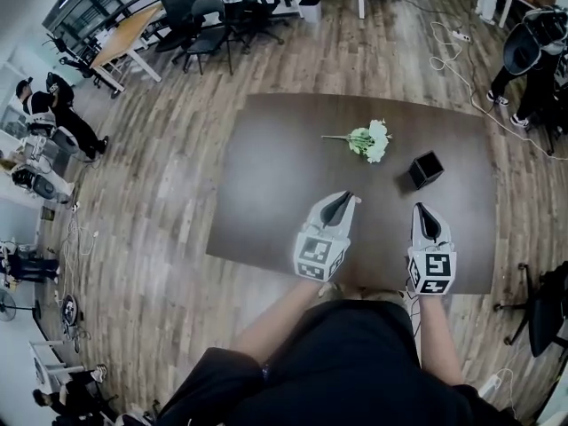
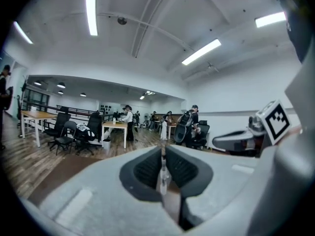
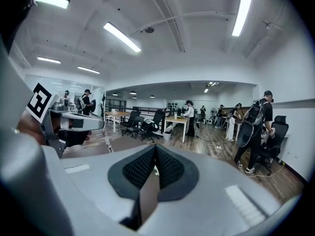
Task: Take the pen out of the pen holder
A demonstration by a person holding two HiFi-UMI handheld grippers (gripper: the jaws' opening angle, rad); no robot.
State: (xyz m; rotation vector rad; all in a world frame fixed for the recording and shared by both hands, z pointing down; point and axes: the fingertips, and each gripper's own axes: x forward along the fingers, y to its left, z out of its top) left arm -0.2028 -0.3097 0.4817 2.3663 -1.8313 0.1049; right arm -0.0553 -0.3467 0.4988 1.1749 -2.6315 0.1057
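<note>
Brown worktop [image 1: 266, 167] in an open office; you had the left hand-held gripper [image 1: 350, 200] clenched on the pen [image 2: 162, 175], well clear of the pen holder [image 1: 426, 169], so extraction looked done; right hand-held gripper [image 1: 419, 208] was closed, empty.

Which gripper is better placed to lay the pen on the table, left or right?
Left. The left gripper pinches the thin pen between its pads, above the table. The right gripper is shut and empty, nearer the black pen holder.
</note>
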